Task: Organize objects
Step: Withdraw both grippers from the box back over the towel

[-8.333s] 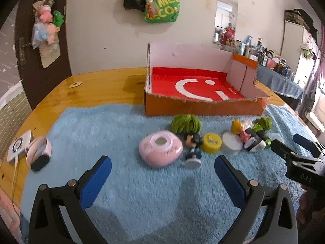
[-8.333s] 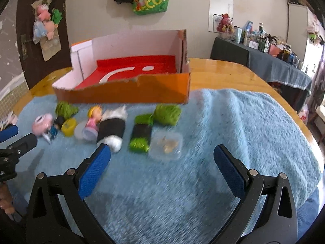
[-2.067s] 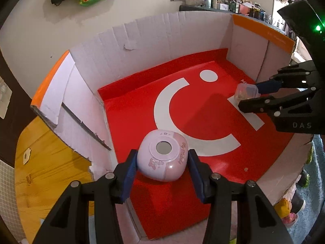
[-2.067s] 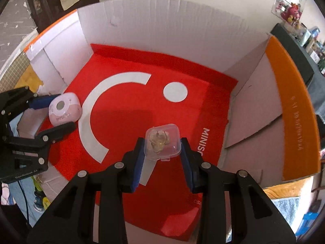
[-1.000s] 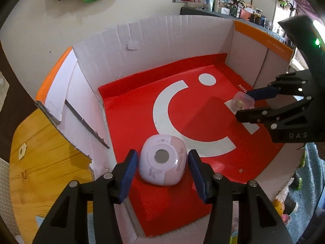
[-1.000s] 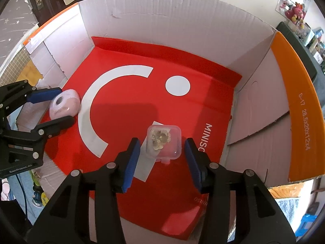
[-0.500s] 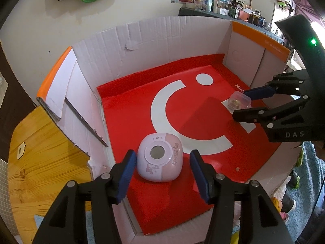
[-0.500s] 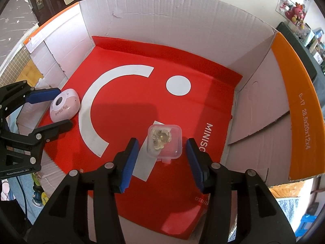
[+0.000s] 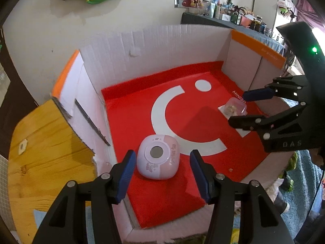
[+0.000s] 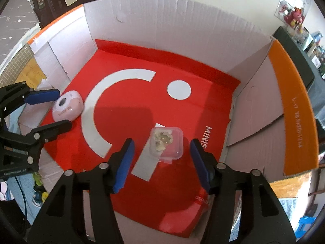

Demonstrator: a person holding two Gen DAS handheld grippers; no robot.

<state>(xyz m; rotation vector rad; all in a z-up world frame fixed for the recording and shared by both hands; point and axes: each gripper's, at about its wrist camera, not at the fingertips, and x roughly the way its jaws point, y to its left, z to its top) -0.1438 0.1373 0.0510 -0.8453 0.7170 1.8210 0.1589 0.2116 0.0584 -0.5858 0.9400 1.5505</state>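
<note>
Release step, I judge: both items sit on the red floor of the box (image 10: 162,20) and neither is gripped. My left gripper (image 9: 161,168) is spread wide around the pink case (image 9: 157,159), with gaps showing on both sides; the case rests near the box's left wall. My right gripper (image 10: 162,156) is equally open, its pads (image 10: 126,158) well clear of the clear tub (image 10: 166,142), which lies by the white stripe toward the right wall. Next I would lift both grippers straight up and out, minding the cardboard walls, then go for the toys (image 9: 284,183) lying on the blue towel (image 9: 304,193) outside the front edge
</note>
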